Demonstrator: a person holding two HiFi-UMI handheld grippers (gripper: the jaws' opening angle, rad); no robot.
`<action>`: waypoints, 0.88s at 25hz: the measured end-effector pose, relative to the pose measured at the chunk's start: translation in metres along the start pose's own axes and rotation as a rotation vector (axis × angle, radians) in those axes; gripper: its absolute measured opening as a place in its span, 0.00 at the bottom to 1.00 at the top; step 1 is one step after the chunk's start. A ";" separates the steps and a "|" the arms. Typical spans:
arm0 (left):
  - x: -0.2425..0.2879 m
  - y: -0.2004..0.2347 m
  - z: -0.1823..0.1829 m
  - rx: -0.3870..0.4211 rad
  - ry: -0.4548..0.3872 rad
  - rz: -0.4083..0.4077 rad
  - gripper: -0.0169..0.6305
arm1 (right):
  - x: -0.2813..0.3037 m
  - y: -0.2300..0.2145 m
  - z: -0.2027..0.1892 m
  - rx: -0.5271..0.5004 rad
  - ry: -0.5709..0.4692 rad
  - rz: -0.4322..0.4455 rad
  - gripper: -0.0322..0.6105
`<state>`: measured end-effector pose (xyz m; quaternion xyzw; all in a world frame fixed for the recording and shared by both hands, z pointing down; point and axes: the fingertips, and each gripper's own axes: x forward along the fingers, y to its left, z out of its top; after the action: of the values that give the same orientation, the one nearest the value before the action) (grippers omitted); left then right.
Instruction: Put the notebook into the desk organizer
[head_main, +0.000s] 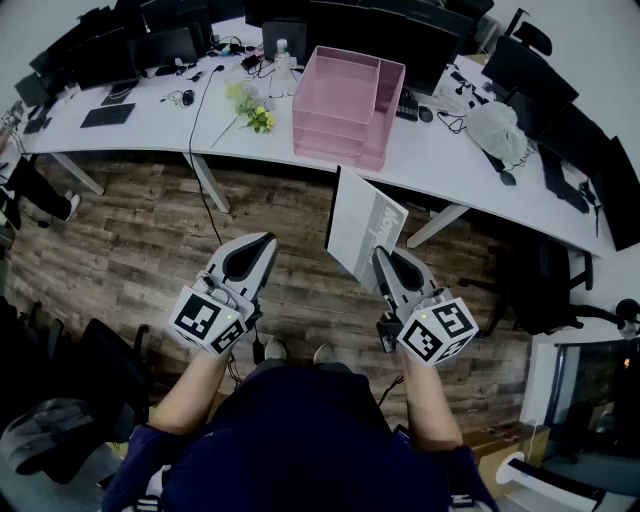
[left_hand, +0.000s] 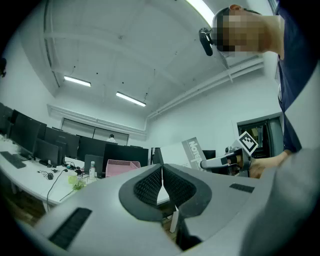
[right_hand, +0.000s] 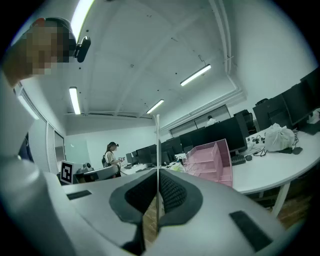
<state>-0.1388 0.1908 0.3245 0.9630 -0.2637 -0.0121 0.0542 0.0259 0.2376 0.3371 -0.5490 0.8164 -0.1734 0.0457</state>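
My right gripper (head_main: 385, 258) is shut on the lower edge of a thin white notebook (head_main: 364, 224), which stands upright above the wooden floor, short of the desk. In the right gripper view the notebook (right_hand: 157, 150) shows edge-on as a thin vertical line between the pads. The pink desk organizer (head_main: 345, 105) with stacked trays stands on the white desk (head_main: 440, 160), beyond the notebook; it appears right of the jaws as the organizer (right_hand: 210, 162) in the right gripper view. My left gripper (head_main: 250, 258) is level, shut and empty, left of the notebook. From the left gripper view I see the notebook (left_hand: 192, 152) and the organizer (left_hand: 120, 167) far off.
Yellow flowers (head_main: 252, 108), a bottle (head_main: 281, 55), cables, keyboards and monitors (head_main: 160, 45) crowd the desk. A white bag (head_main: 497, 130) lies at the right end. Desk legs (head_main: 205, 180) stand on the floor ahead. Black chairs (head_main: 545, 285) flank me. A person (right_hand: 111, 152) stands far off.
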 end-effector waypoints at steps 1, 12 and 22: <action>0.001 0.000 0.001 0.001 -0.001 0.000 0.08 | 0.001 -0.001 0.000 0.000 0.001 0.001 0.06; 0.006 -0.005 0.001 0.006 -0.003 0.000 0.08 | -0.001 -0.002 0.005 -0.023 -0.007 0.000 0.06; 0.007 -0.008 -0.001 0.000 0.003 0.011 0.08 | -0.006 -0.008 0.004 -0.011 -0.006 0.004 0.06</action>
<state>-0.1284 0.1941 0.3244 0.9616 -0.2688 -0.0105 0.0548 0.0361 0.2392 0.3356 -0.5482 0.8182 -0.1673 0.0457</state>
